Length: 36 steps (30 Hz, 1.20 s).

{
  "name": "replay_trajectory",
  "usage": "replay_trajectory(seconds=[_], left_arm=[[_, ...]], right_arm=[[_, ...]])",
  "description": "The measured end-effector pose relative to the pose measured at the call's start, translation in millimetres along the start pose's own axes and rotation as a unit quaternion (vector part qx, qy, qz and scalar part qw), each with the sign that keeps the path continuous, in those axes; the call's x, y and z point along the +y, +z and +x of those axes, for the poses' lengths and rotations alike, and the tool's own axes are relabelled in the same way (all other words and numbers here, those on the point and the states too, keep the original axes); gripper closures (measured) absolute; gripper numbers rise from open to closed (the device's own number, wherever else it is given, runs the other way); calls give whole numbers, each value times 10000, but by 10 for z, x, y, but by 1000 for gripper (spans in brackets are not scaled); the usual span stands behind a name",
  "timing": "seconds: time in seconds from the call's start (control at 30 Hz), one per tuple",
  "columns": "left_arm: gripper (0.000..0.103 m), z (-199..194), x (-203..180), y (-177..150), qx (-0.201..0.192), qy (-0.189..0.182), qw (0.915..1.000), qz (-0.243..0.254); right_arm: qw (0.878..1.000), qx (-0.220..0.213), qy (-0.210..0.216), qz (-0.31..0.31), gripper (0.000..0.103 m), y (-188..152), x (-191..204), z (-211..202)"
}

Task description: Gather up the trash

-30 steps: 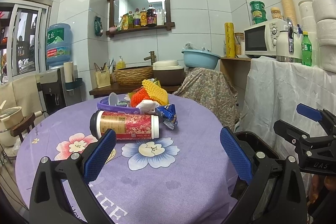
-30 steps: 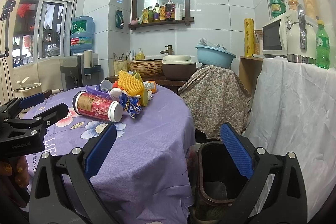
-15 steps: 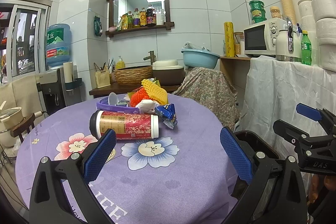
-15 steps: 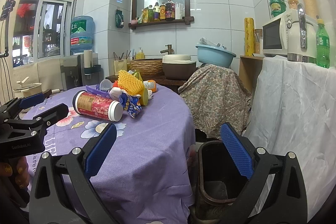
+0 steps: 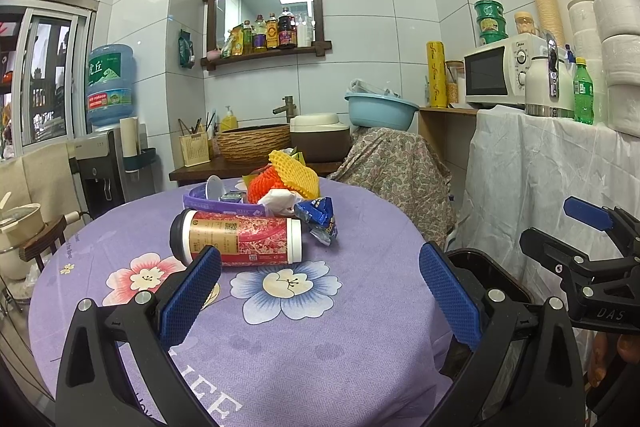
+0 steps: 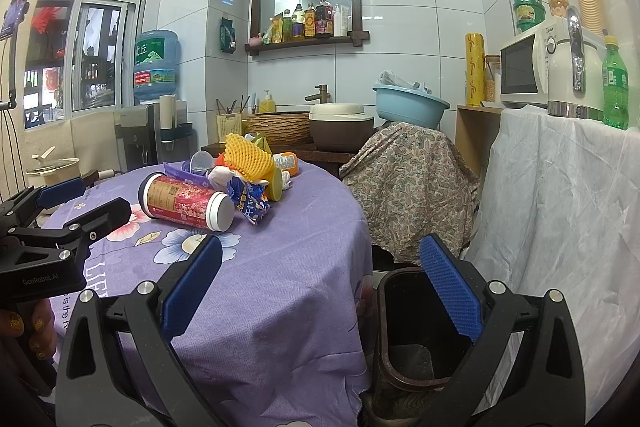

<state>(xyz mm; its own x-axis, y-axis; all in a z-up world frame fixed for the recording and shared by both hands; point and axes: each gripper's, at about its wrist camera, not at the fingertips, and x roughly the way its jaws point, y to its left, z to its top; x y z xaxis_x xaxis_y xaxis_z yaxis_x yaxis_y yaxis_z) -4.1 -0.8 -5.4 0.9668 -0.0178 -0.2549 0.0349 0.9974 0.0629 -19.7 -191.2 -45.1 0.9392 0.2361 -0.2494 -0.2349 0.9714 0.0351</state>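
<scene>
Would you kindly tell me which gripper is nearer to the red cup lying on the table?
Left. The left gripper is right in front of the red cup; the right gripper hangs off the table's edge, above the bin.

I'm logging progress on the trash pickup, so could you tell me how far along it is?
Nothing looks collected yet. Both the left gripper and right gripper are open and hold nothing. The red cup, blue wrapper and yellow foam net remain on the table; the bin looks nearly empty.

Canister (image 5: 236,242) lies on the desk (image 5: 320,327) ahead of the left tongs (image 5: 320,291); trash heap (image 5: 288,187) behind it; bin (image 6: 412,331) below the right tongs (image 6: 320,283).
</scene>
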Motion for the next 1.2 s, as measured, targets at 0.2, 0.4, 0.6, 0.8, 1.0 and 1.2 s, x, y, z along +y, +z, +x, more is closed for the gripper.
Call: replay_trajectory(seconds=[0.2, 0.4, 0.6, 0.8, 1.0, 1.2], left_arm=[[5, 2, -1, 1, 1, 1, 10000, 3], [5, 20, -34, -37, 22, -9, 10000, 26], [5, 22, -36, -39, 26, -9, 10000, 19], [5, 40, -17, -63, 70, 0, 10000, -12], [5, 107, 52, -88, 246, 44, 9997, -63], [5, 288, 271, -212, 768, 280, 9965, -182]], right_arm=[[10000, 26, 5, 16, 5, -7, -2, 29], [10000, 28, 6, 24, 5, -10, -7, 36], [10000, 35, 4, 38, 5, -17, -8, 43], [10000, 59, 3, 35, 5, -29, -5, 59], [9999, 157, 22, 36, 5, -50, -4, 126], [9976, 612, 312, -106, 5, -120, 70, 396]])
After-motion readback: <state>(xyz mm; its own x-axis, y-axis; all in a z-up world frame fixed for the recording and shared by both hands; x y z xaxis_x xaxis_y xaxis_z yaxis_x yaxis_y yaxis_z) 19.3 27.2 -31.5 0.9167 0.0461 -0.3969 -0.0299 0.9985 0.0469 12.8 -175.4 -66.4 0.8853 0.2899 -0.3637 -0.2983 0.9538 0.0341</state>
